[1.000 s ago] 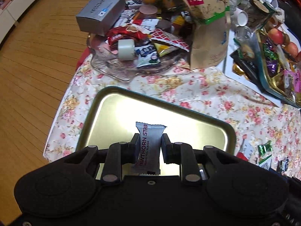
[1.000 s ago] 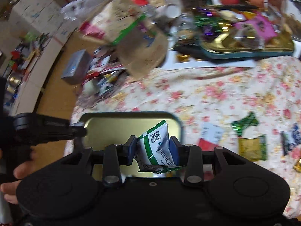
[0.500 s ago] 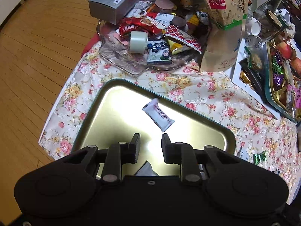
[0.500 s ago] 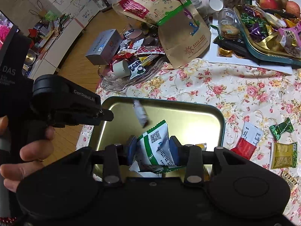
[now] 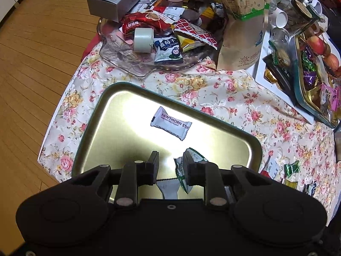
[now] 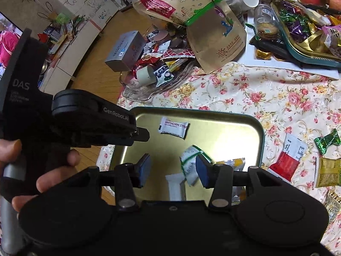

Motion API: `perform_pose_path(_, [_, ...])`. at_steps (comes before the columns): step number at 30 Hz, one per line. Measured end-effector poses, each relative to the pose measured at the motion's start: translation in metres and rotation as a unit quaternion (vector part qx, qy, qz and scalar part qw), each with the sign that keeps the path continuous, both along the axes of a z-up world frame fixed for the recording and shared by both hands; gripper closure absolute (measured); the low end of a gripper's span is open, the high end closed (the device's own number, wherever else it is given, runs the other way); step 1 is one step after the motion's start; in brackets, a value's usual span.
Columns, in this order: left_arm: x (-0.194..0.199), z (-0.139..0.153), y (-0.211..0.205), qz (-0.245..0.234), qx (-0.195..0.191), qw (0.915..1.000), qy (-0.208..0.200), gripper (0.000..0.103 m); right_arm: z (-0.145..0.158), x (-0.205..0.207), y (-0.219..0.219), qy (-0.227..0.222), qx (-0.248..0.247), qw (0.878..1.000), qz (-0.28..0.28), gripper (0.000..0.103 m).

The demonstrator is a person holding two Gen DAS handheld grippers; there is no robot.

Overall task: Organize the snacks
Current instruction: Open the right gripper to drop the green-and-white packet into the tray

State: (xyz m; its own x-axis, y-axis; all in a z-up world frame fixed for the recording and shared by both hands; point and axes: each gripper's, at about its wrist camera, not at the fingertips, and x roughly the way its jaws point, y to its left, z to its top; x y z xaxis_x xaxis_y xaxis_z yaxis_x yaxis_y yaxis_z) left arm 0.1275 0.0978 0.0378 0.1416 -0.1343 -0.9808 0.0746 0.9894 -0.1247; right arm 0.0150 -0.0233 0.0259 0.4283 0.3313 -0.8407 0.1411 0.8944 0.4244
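Since half a second ago, the green-and-white packet [image 6: 188, 164] has been let go by the right tongs [image 6: 172, 169], now spread wide and empty, and is seen blurred just above the gold tray [image 6: 234, 136]. The hawthorn strip [image 5: 170, 123] lies flat mid-tray; the left tongs [image 5: 169, 166] are parted, empty. Depositing is judged done; next, the red-and-white sachet [image 6: 286, 159] right of the tray would be fetched.
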Motion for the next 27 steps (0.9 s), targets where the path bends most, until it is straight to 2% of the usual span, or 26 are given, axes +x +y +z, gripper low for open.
perform_pose_path(16, [-0.007,0.001,-0.023,-0.028,-0.008,0.9995,0.011,0.071,-0.011,-0.004,-0.017,0.039,-0.043,0.998,-0.021,0.054])
perform_pose_path(27, [-0.016,0.0,-0.051,-0.062,-0.003,0.998,0.015,0.071,-0.02,-0.019,-0.057,0.063,-0.063,0.995,-0.054,0.053])
